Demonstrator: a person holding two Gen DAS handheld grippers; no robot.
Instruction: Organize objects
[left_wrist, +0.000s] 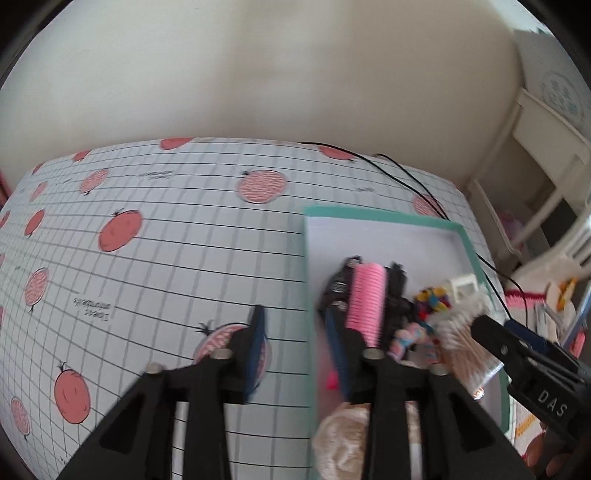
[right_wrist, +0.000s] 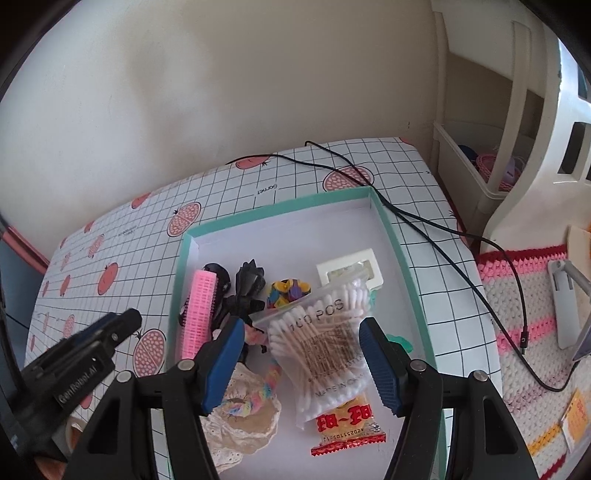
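A teal-rimmed tray (right_wrist: 391, 229) with a white floor holds several small items. Among them are a pink hair roller (right_wrist: 199, 314), black claw clips (right_wrist: 249, 282), a cluster of colourful clips (right_wrist: 286, 291), a small white box (right_wrist: 351, 271), a pastel scrunchie (right_wrist: 251, 400) and a red snack packet (right_wrist: 345, 428). A clear bag of cotton swabs (right_wrist: 325, 347) lies on top. My right gripper (right_wrist: 303, 365) hangs open just above that bag, its blue pads either side and apart from it. My left gripper (left_wrist: 297, 343) is open over the tray's left rim (left_wrist: 308, 280), holding nothing.
A black cable (right_wrist: 436, 229) runs over the tray's far corner and off the pomegranate-print tablecloth (right_wrist: 110, 266) onto a crocheted pink and white mat (right_wrist: 528, 317). A white shelf unit (right_wrist: 480, 170) stands at the right against the beige wall. A grey stand (right_wrist: 565, 295) sits on the mat.
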